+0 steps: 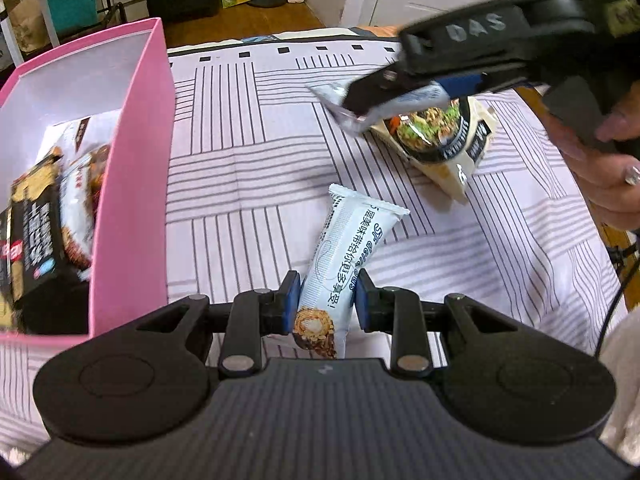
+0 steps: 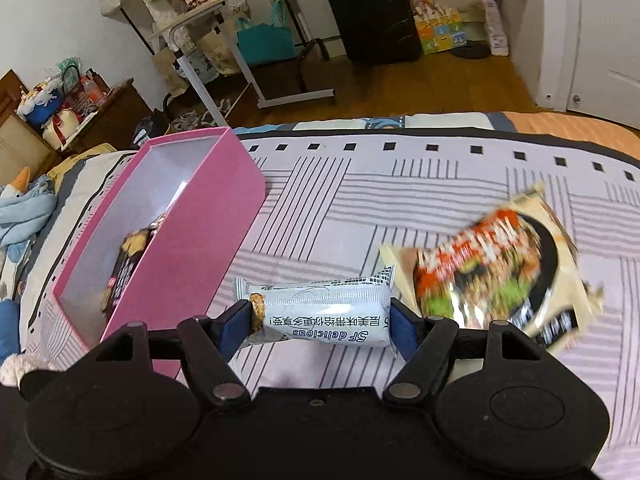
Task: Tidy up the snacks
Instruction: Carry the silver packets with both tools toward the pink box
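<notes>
Left wrist view: the left claw (image 1: 330,302) at bottom centre is pinching a white-and-blue foil-wrapped snack bar (image 1: 348,240), narrow, with a pad on each side of its near end. The far end is pointing up-frame over the lilac striped bed cover (image 1: 240,140). The tall pink cardboard box (image 1: 132,200) is filling the left side, just beside that claw. Inside it a black printed snack pack (image 1: 36,240) is leaning against a white snack bag (image 1: 80,168). At upper right the right claw (image 1: 360,100) is gripping a second white-and-blue wrapped bar (image 1: 326,96), which is hanging above a beige plastic bag with a food photo (image 1: 448,148). That bag is lying on the cover at right of centre.

Right wrist view: the right claw (image 2: 318,330) at lower centre is clamping the second bar (image 2: 324,312) crosswise, so the jaws are standing fairly wide, one on each end. The beige bag (image 2: 500,276) is showing blurred at right on the cover (image 2: 360,200). The pink box (image 2: 192,260) is sitting at left, with the black pack (image 2: 128,272) showing inside.

Progress, as a judgement: partway through. At least two packs are sitting boxed, two bars are being carried but not yet dropped in, and the beige bag is waiting untouched.

Count: two bars, one beige bag, one pink box, two packs seen inside; I cannot tell whether more are in there.
</notes>
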